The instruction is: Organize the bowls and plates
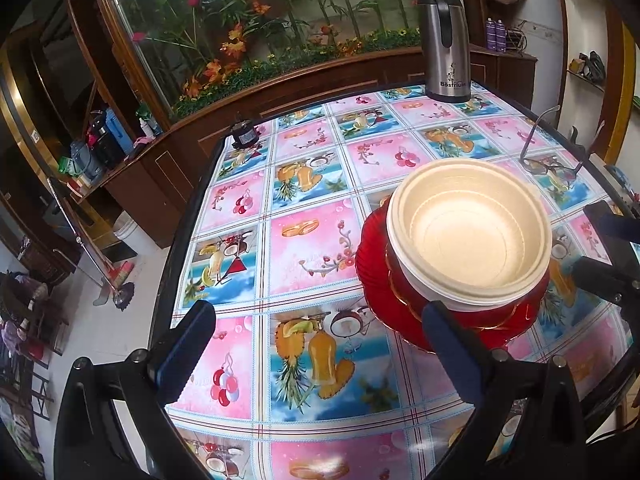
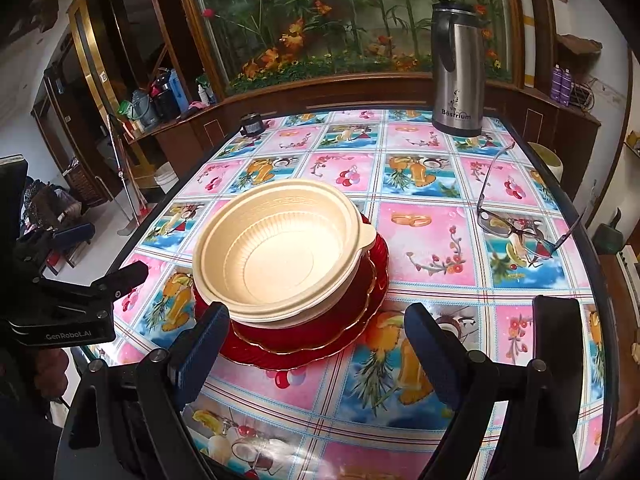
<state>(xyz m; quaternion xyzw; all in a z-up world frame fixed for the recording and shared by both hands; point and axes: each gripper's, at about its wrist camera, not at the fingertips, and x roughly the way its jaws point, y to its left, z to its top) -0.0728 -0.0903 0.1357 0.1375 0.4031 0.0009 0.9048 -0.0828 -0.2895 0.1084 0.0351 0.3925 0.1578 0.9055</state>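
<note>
A cream bowl point(image 1: 468, 232) sits nested in a red bowl point(image 1: 404, 284) on a red plate point(image 1: 370, 256), stacked on the table. The stack shows in the right wrist view too: cream bowl point(image 2: 280, 256), red bowl point(image 2: 340, 320), red plate point(image 2: 376, 280). My left gripper point(image 1: 316, 340) is open and empty, just left of and in front of the stack, its right finger close to the red bowl. My right gripper point(image 2: 312, 340) is open and empty, in front of the stack, its left finger near the cream bowl's rim. The left gripper also appears in the right wrist view point(image 2: 104, 256).
A steel thermos point(image 1: 444, 44) stands at the table's far edge. Glasses point(image 2: 520, 224) lie on the right side of the table. A small dark cup point(image 2: 253, 125) stands at the far left corner. The table point(image 1: 304, 240) has a colourful patterned cloth.
</note>
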